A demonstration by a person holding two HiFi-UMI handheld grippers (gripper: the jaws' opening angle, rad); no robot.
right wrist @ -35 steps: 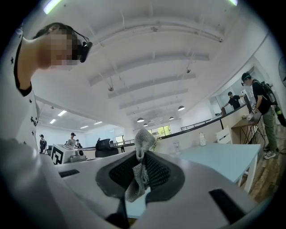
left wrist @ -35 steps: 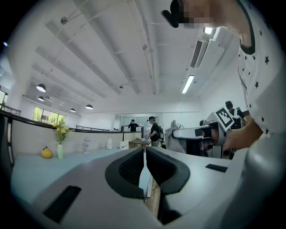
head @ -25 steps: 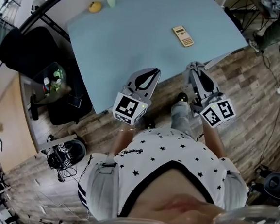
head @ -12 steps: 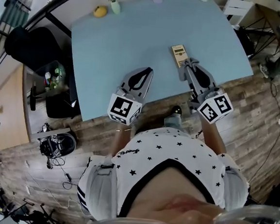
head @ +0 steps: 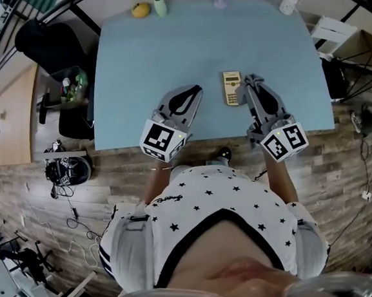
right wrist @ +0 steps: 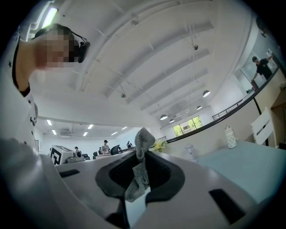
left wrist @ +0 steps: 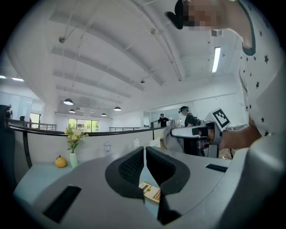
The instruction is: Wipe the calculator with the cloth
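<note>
Head view steeply down on table (head: 148, 57); gripper views low across same table along jaws.

Left gripper (head: 192, 93) closed, right gripper (head: 252, 82) clamping cloth (right wrist: 140, 170)

The grey cloth (right wrist: 139, 172) looked coarsely woven; the blue table (head: 161, 58) was smooth and matt, the floor (head: 343, 158) at three o'clock wood-grained planks.

Bright, even light from ceiling lamps (left wrist: 216, 58); the table (head: 148, 57) is evenly lit. Strong fisheye bending at edges; black corners in the 2 gripper views.
</note>
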